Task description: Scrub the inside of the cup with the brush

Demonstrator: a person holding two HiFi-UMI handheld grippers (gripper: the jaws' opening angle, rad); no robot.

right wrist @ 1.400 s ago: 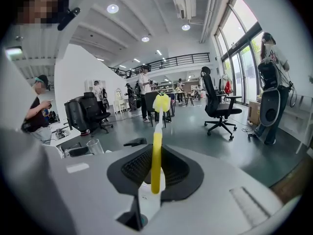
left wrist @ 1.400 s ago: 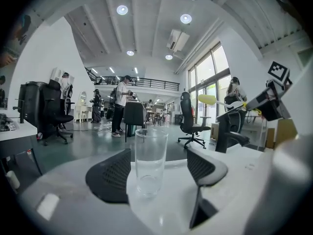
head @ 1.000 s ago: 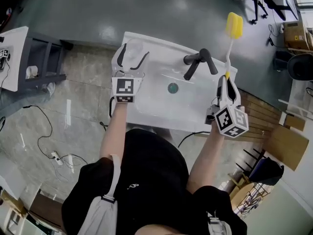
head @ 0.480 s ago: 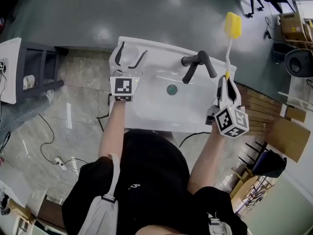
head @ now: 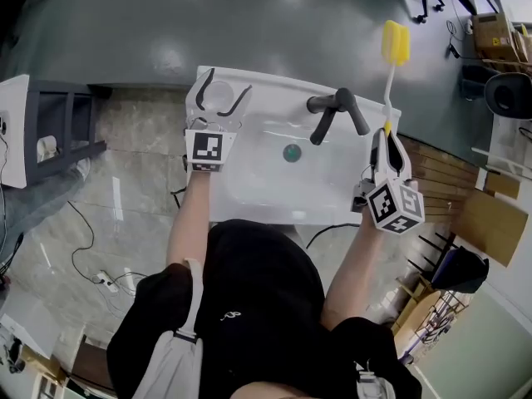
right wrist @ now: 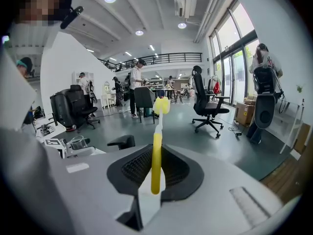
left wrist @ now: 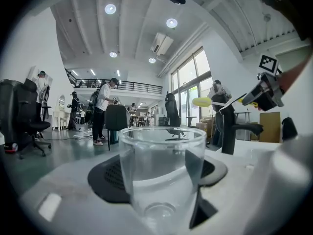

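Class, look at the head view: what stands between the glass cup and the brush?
In the head view, the black faucet stands between the cup and the brush.

cup (left wrist: 161, 170) base cut off below, people (left wrist: 102, 109) too small

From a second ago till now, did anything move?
The left gripper slid a little further forward around the cup. The cup stayed on the sink, and the right gripper kept holding the yellow brush up in the same spot.
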